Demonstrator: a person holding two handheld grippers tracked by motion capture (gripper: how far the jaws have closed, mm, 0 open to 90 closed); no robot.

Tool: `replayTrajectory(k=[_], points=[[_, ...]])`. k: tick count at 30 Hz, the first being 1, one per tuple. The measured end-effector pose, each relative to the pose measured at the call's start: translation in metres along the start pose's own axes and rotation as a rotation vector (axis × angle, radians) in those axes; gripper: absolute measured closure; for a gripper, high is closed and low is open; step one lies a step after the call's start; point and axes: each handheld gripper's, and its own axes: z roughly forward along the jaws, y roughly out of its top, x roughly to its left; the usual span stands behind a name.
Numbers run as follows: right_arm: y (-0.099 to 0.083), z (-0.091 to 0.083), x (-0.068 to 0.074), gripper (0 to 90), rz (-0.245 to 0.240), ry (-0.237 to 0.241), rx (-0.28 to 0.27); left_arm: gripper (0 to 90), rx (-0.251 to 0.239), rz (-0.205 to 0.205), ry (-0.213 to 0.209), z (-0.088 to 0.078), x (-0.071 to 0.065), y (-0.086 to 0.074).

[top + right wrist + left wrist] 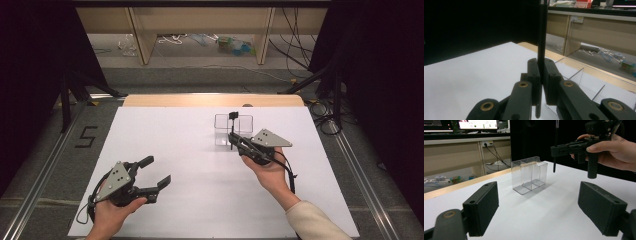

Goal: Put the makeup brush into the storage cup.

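A clear plastic box (pixel 245 125) with dividers stands on the white table (pixel 165 135), right of centre. My right gripper (pixel 232 136) hovers at the box's near left corner, shut on a thin black stick (pixel 232 131) that it holds upright. The stick's wider top (pixel 233 115) rises above the box. In the right gripper view the stick (pixel 542 37) is pinched between the jaws of the right gripper (pixel 541 72), with the box (pixel 579 75) just beyond. My left gripper (pixel 159 170) rests open and holds nothing at the near left. In its view the box (pixel 530 175) and stick (pixel 555 157) lie ahead.
A wooden strip (pixel 212 100) borders the table's far edge. Beyond it are desk legs and cables on the floor (pixel 200 47). A "5" (pixel 86 136) is marked on the floor at the left. Dark curtains flank both sides.
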Motion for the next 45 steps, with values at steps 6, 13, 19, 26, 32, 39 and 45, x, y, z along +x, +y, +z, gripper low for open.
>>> replayTrajectory(k=[6,13,19,26,32,39,45], points=[[0.004,0.000,-0.004,85.5,0.018,-0.010,-0.004,16.7,0.000,-0.002,0.000,0.000,0.000,0.000],[0.002,0.002,-0.008,85.5,-0.001,-0.024,-0.004,16.7,0.001,-0.004,0.000,0.000,0.000,0.000],[0.002,0.005,-0.010,85.5,0.001,-0.025,-0.009,16.7,0.002,-0.003,0.000,0.000,0.000,0.000],[0.004,0.008,-0.012,85.5,0.007,-0.035,-0.006,16.7,0.002,-0.002,0.000,0.000,0.000,0.000],[0.005,0.011,-0.015,85.5,0.006,-0.039,-0.008,16.7,0.001,-0.003,-0.001,0.000,0.000,0.000],[0.007,0.013,-0.017,85.5,0.017,-0.049,-0.010,16.8,0.001,-0.002,-0.002,0.000,0.000,-0.001],[0.008,0.016,-0.020,85.5,0.006,-0.056,-0.019,16.7,0.001,-0.002,-0.002,0.000,0.001,-0.001]])
